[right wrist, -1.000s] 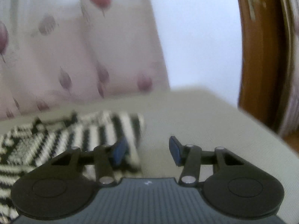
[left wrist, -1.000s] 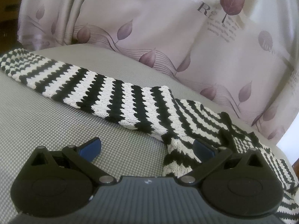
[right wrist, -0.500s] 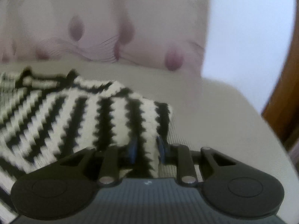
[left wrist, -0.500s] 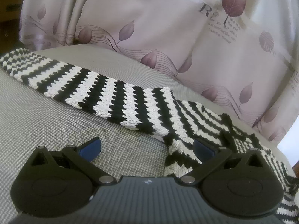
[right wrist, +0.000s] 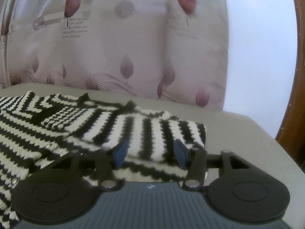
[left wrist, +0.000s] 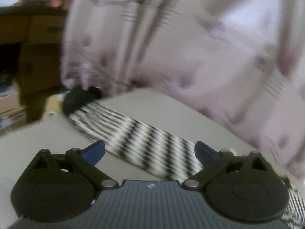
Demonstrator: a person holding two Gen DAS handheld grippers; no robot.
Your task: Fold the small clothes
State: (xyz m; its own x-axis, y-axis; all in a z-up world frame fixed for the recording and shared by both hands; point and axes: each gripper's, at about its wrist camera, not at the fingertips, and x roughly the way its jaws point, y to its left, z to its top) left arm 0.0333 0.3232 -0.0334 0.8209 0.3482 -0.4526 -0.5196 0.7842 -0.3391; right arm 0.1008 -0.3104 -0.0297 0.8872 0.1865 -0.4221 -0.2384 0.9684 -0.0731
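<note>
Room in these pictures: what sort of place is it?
Probably a home, perhaps a bedroom. A leaf-print curtain hangs behind a grey padded surface, a striped knit garment lies on it, and wooden furniture stands beside.

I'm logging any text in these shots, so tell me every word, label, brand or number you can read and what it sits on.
Nothing reads clearly.
Curtain, right wrist view: a few lines of small print beside a leaf motif, too small and blurred to read.
Curtain, round badge motif at the left: any lettering on it is illegible.
Right gripper body: a small white mark, a logo and not letters.
Left wrist view: motion blur, no legible text.
</note>
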